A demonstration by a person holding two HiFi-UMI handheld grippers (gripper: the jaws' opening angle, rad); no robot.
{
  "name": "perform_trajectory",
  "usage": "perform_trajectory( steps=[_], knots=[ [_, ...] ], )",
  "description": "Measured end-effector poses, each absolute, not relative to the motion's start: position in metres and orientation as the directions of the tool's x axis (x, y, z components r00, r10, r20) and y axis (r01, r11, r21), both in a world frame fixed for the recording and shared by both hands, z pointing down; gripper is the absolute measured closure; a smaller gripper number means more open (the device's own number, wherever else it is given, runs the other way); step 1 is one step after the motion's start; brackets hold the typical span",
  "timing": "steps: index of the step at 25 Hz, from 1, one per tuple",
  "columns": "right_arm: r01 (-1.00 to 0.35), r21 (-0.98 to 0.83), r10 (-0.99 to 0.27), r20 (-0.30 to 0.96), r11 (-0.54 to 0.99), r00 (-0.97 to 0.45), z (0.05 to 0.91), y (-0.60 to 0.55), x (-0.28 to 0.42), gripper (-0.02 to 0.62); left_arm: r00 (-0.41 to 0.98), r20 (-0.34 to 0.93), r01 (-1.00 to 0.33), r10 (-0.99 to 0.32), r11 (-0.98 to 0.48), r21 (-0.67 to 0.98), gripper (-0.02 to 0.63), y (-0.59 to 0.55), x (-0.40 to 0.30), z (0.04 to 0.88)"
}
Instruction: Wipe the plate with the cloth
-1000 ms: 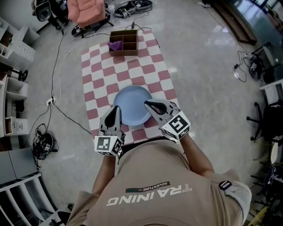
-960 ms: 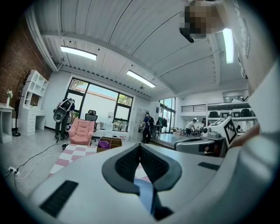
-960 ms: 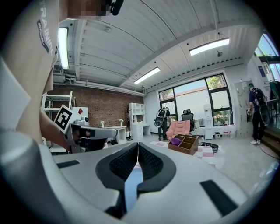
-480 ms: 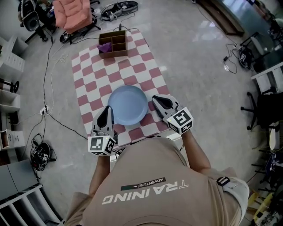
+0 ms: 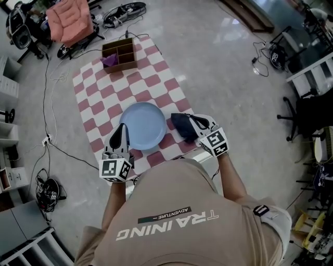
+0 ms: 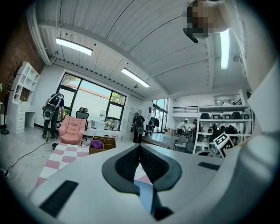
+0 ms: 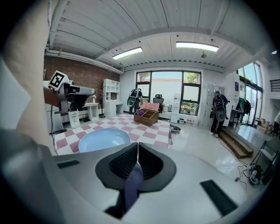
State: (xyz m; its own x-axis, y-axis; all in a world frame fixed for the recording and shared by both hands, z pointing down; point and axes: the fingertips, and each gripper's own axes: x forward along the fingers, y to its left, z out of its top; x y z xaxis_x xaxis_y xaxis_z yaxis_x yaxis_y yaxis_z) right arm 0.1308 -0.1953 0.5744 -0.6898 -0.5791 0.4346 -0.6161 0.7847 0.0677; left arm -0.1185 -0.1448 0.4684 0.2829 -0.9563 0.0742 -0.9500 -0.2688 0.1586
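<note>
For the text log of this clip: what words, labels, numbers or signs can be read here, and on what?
"TRAINING": large print on the back of the person's shirt, upside down in the head view.
"ADVENTURE": small print beside it.
Marker cubes: square patterns only, no words.
No other text is readable.

Open-plan lab or studio, polished floor [image 5: 223, 67], loose cables [image 5: 125, 10], white shelving [image 7: 108, 92], brick wall [image 7: 103, 72], strip lights [image 7: 197, 45], tall windows [image 7: 168, 87], office chairs [image 5: 307, 119].

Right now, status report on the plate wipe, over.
Left gripper shut on plate rim. Right gripper shut on cloth, beside plate, not yet on it. Box at mat's far end, out of the way.
</note>
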Motion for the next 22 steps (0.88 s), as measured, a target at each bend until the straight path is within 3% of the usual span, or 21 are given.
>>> perform_trajectory(
  steps=[12,22],
  knots=[
    [-0.574,-0.012,-0.466,0.568,0.819,-0.678,0.653,-0.196,0.118,0.577,0.219,0.079,-0.966,-0.973,-0.204,0.158,0.594,-0.131,-0.138,0.469],
    [-0.563,-0.029,-0.435,0.603,0.826,-0.669,0.663,-0.197,0.113,0.577,0.153,0.096,-0.976,-0.983,-0.135,0.17,0.594,-0.113,-0.161,0.479]
  ],
)
